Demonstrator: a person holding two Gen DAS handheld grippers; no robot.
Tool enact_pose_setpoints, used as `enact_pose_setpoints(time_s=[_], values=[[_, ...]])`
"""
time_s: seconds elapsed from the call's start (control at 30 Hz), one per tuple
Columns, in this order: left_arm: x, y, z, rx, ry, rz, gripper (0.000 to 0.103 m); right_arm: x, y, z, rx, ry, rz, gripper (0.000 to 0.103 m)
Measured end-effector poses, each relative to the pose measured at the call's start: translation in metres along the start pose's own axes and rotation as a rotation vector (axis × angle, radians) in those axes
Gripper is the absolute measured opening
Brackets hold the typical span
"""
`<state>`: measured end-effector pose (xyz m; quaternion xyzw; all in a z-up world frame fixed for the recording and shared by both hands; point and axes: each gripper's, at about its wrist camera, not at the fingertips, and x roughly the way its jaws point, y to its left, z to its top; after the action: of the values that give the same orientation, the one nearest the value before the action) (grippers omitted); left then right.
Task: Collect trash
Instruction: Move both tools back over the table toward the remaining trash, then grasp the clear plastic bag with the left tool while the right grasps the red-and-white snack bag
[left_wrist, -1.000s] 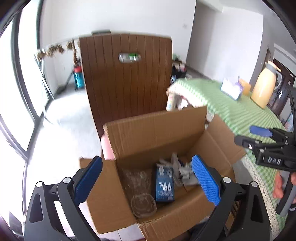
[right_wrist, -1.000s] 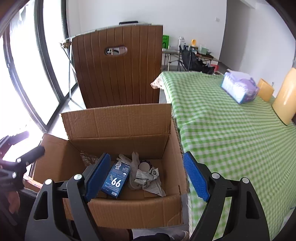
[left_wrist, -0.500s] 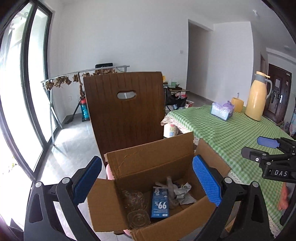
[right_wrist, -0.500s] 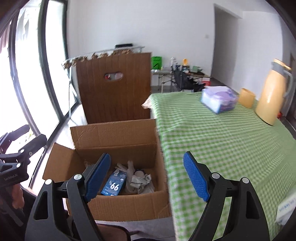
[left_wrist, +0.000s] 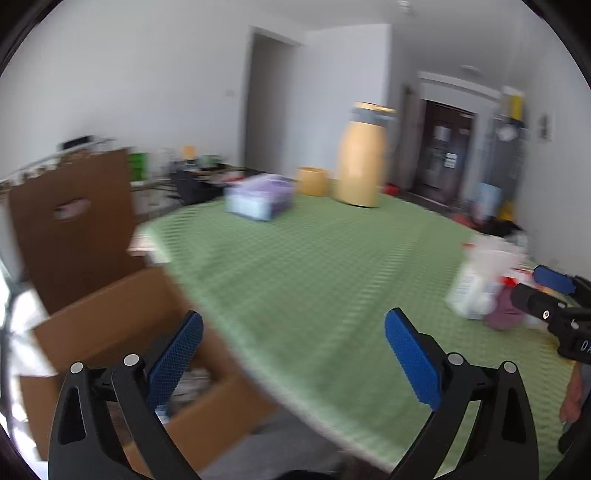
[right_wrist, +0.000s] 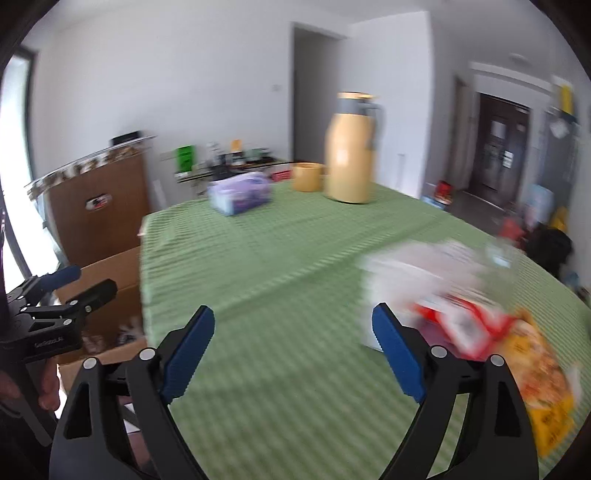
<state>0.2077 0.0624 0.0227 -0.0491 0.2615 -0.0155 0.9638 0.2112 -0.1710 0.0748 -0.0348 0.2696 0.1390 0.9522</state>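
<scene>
Both views are blurred by motion. A heap of trash (right_wrist: 454, 295), white bags with red and yellow wrappers, lies on the green checked table (right_wrist: 280, 258) at the right; in the left wrist view the same trash (left_wrist: 484, 284) sits far right. The brown cardboard box (left_wrist: 110, 332) with rubbish inside stands below the table's left edge, also seen as the box (right_wrist: 110, 291). My left gripper (left_wrist: 293, 354) is open and empty, over the table's near corner. My right gripper (right_wrist: 293, 345) has its jaws opening with nothing between them, the trash just beyond its right finger.
A yellow thermos jug (right_wrist: 351, 147), a yellow cup (right_wrist: 308, 176) and a purple tissue pack (right_wrist: 240, 192) stand at the table's far end. A brown chair back (left_wrist: 70, 221) rises behind the box. A dark door (left_wrist: 447, 151) is at the back right.
Both grippers swung right, away from above the box and out over the table. The trash heap has come into view at the right. Both stay empty.
</scene>
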Motion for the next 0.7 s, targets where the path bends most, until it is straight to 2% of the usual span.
enact_pose_setpoints(time_s=[0.1, 0.2, 0.3, 0.37, 0.4, 0.43, 0.47, 0.5, 0.53, 0.6, 0.7], values=[[0.031, -0.076, 0.014, 0.085, 0.034, -0.213, 0.096, -0.033, -0.062, -0.018, 0.117, 0.002, -0.118, 0.084], [0.055, -0.145, 0.035, 0.174, -0.002, -0.341, 0.096, -0.068, -0.116, -0.038, 0.238, -0.010, -0.228, 0.084], [0.091, -0.215, 0.055, 0.296, 0.044, -0.354, 0.096, -0.093, -0.154, -0.054, 0.317, 0.007, -0.312, 0.084], [0.120, -0.246, 0.061, 0.354, 0.081, -0.361, 0.096, -0.108, -0.171, -0.061, 0.342, -0.002, -0.346, 0.084], [0.133, -0.253, 0.061, 0.355, 0.099, -0.342, 0.081, -0.112, -0.176, -0.064, 0.351, -0.006, -0.354, 0.084], [0.143, -0.257, 0.062, 0.346, 0.120, -0.324, 0.060, -0.117, -0.181, -0.066, 0.364, -0.010, -0.359, 0.084], [0.152, -0.255, 0.064, 0.306, 0.163, -0.328, 0.026, -0.119, -0.184, -0.067, 0.366, -0.011, -0.357, 0.084], [0.153, -0.251, 0.067, 0.265, 0.181, -0.345, 0.012, -0.121, -0.187, -0.068, 0.364, -0.011, -0.353, 0.084], [0.149, -0.243, 0.071, 0.222, 0.176, -0.361, 0.008, -0.120, -0.190, -0.069, 0.361, -0.010, -0.346, 0.084], [0.125, -0.221, 0.083, 0.156, 0.100, -0.415, 0.005, -0.110, -0.190, -0.066, 0.357, -0.006, -0.315, 0.084], [0.080, -0.187, 0.098, 0.124, 0.020, -0.423, 0.004, -0.080, -0.181, -0.048, 0.334, 0.009, -0.217, 0.084]])
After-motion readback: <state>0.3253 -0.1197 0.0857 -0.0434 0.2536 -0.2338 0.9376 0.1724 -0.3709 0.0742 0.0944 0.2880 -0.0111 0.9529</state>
